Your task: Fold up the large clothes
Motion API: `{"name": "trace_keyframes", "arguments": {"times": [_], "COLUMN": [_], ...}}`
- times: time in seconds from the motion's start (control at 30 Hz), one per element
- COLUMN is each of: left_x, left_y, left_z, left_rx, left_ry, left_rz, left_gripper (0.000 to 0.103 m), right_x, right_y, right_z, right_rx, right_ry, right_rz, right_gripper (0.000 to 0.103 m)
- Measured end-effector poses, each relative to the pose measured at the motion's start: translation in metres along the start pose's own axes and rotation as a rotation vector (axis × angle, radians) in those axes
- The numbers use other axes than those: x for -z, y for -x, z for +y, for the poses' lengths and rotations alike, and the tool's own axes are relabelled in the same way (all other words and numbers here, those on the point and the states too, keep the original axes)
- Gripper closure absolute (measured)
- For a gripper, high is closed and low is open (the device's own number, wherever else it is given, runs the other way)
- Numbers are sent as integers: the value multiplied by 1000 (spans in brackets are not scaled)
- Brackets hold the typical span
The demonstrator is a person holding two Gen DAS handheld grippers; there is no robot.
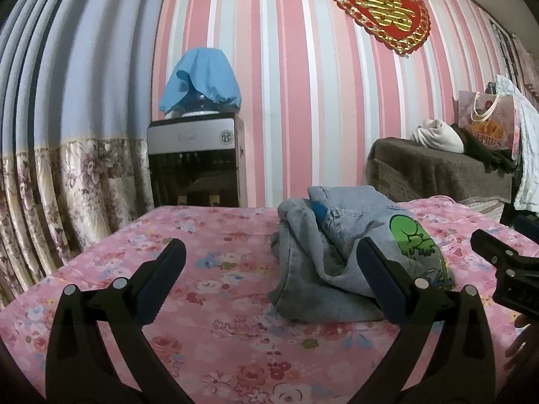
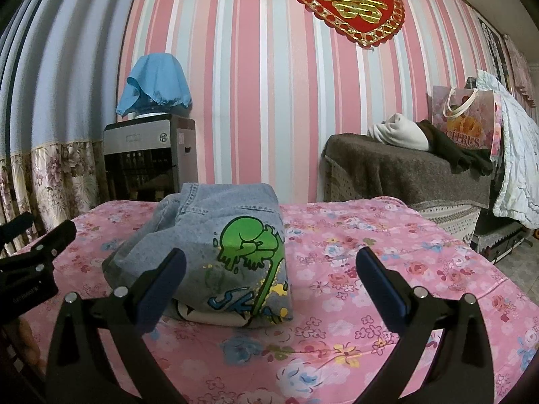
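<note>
A light-blue denim garment (image 1: 340, 252) with a green cartoon print lies folded in a bundle on the pink floral bed (image 1: 209, 242). It also shows in the right wrist view (image 2: 219, 245), print side facing the camera. My left gripper (image 1: 269, 272) is open and empty, hovering just in front of the bundle's left side. My right gripper (image 2: 269, 276) is open and empty, in front of the bundle's right edge. The right gripper's body shows at the right edge of the left wrist view (image 1: 505, 269); the left gripper's body (image 2: 30, 259) shows at the left edge of the right wrist view.
A water dispenser (image 1: 195, 161) with a blue cloth over it stands behind the bed by the striped wall. A brown-covered piece of furniture (image 2: 404, 171) at the right holds clothes and a gift bag (image 2: 465, 118). Floral curtains (image 1: 67, 185) hang at left.
</note>
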State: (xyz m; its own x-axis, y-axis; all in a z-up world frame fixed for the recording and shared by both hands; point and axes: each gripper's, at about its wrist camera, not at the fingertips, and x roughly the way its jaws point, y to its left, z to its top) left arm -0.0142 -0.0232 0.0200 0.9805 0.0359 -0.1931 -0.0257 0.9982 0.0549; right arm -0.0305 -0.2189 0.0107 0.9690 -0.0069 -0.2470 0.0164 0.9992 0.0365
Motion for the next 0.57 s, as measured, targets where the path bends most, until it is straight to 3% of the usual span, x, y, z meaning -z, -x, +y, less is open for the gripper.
{"name": "trace_keyframes", "arguments": {"times": [0.57], "left_x": [-1], "left_y": [-5], "left_z": [-2], "left_rx": [9], "left_ry": [7], "left_rz": [30], "left_gripper": [3], "right_x": [1], "right_y": [-1], "right_z": [-1], "right_rx": [0], "right_ry": [3], "right_rz": [9], "right_gripper": [2]}}
